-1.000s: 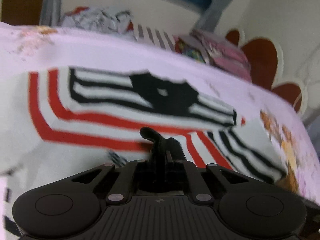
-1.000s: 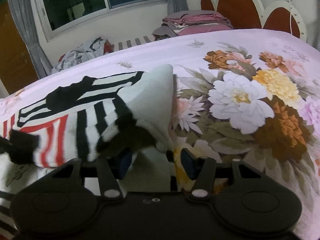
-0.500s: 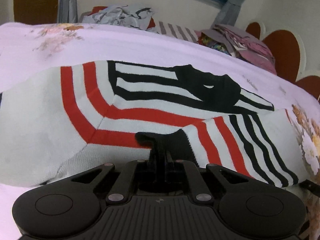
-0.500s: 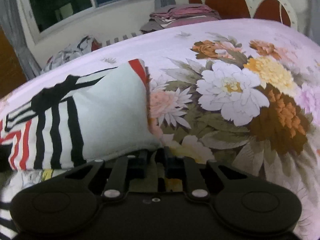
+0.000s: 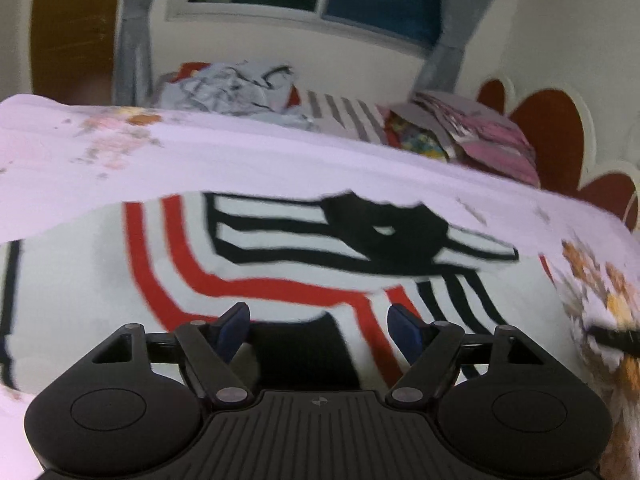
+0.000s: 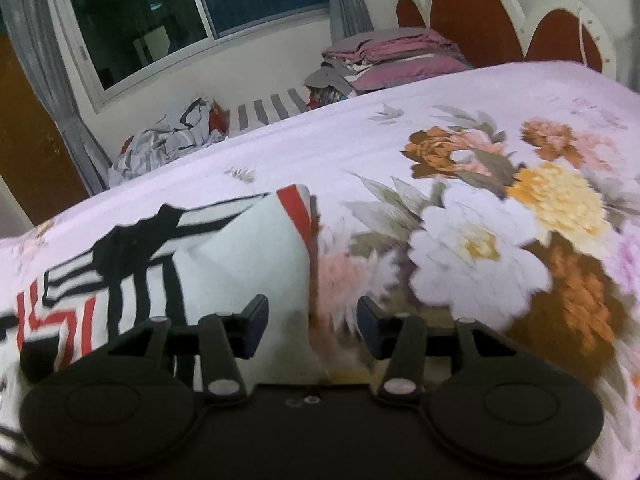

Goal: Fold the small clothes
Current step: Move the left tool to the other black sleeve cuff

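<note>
A white sweater (image 5: 100,280) with red and black stripes and a black collar lies partly folded on the floral bed sheet. It also shows in the right wrist view (image 6: 240,264), where its right edge is folded over. My left gripper (image 5: 320,326) is open just above the sweater's near edge, with a black patch of cloth between its fingers. My right gripper (image 6: 308,322) is open and empty over the sweater's right edge.
The pink floral bed sheet (image 6: 480,240) spreads to the right. A pile of crumpled clothes (image 5: 232,88) and a stack of folded bedding (image 6: 392,56) lie beyond the bed's far edge, under the window. A scalloped headboard (image 6: 480,32) stands at the right.
Both grippers were shut on the sweater's near edge half a second ago. Both have opened and let go. The sweater now lies on the bed.
</note>
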The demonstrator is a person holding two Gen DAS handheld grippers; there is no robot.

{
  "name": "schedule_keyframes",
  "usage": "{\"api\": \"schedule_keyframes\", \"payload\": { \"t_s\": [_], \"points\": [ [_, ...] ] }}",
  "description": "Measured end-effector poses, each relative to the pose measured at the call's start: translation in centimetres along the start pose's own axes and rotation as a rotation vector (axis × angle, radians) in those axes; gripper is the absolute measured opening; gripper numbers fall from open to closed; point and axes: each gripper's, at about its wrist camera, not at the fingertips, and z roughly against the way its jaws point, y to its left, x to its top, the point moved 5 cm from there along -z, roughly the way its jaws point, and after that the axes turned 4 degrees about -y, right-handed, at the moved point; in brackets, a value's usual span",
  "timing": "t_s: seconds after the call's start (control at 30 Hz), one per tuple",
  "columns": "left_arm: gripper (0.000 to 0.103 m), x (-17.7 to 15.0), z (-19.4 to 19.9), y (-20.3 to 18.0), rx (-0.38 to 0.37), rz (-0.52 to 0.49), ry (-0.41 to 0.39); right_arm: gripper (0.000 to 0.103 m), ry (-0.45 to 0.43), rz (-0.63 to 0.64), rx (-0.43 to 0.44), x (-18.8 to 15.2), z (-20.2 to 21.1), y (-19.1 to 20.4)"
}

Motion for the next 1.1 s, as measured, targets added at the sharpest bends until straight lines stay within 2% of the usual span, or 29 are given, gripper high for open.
{"api": "schedule_keyframes", "payload": {
  "t_s": [0.17,0.33,0.43,0.5,0.57,0.63,0.73,0.83,0.9,1.0,1.1],
  "points": [
    [0.075,-1.7,-2.0,-1.1,-0.006,-0.028,0.062,0.047,0.025,-0.021,0.011,1.6,-5.2,0.1],
    [0.075,-2.7,-3.1,-0.5,0.02,-0.027,0.094,0.045,0.039,-0.058,0.039,3.1,-9.0,0.5],
    [0.075,-2.9,-3.5,-0.5,0.029,-0.043,0.091,0.024,0.047,-0.055,0.048,3.2,-10.0,0.9],
    [0.075,-3.1,-3.7,-0.5,0.035,-0.057,0.091,0.012,0.037,-0.004,0.016,3.3,-10.1,1.2],
    [0.075,-3.4,-3.8,-0.7,0.039,-0.085,0.083,0.013,0.019,0.046,-0.043,3.1,-10.3,0.7],
    [0.075,-3.5,-3.7,-1.0,0.048,-0.105,0.078,0.012,0.013,0.043,-0.053,3.1,-10.3,0.4],
    [0.075,-2.9,-3.1,-1.0,0.055,-0.078,0.095,0.019,0.0,0.074,-0.087,3.2,-9.7,0.9],
    [0.075,-2.8,-3.1,-0.8,0.054,-0.085,0.089,0.022,-0.046,0.128,-0.076,3.0,-8.0,2.1],
    [0.075,-3.1,-3.5,-0.5,0.054,-0.088,0.098,0.024,0.013,0.173,-0.098,2.0,-9.0,2.2],
    [0.075,-2.6,-2.4,-0.4,0.043,-0.07,0.102,0.024,0.002,0.118,-0.102,2.7,-8.2,1.7],
    [0.075,-2.1,-0.8,0.4,0.012,-0.021,0.102,0.026,-0.023,0.128,-0.071,3.2,-6.0,2.9]
  ]
}}
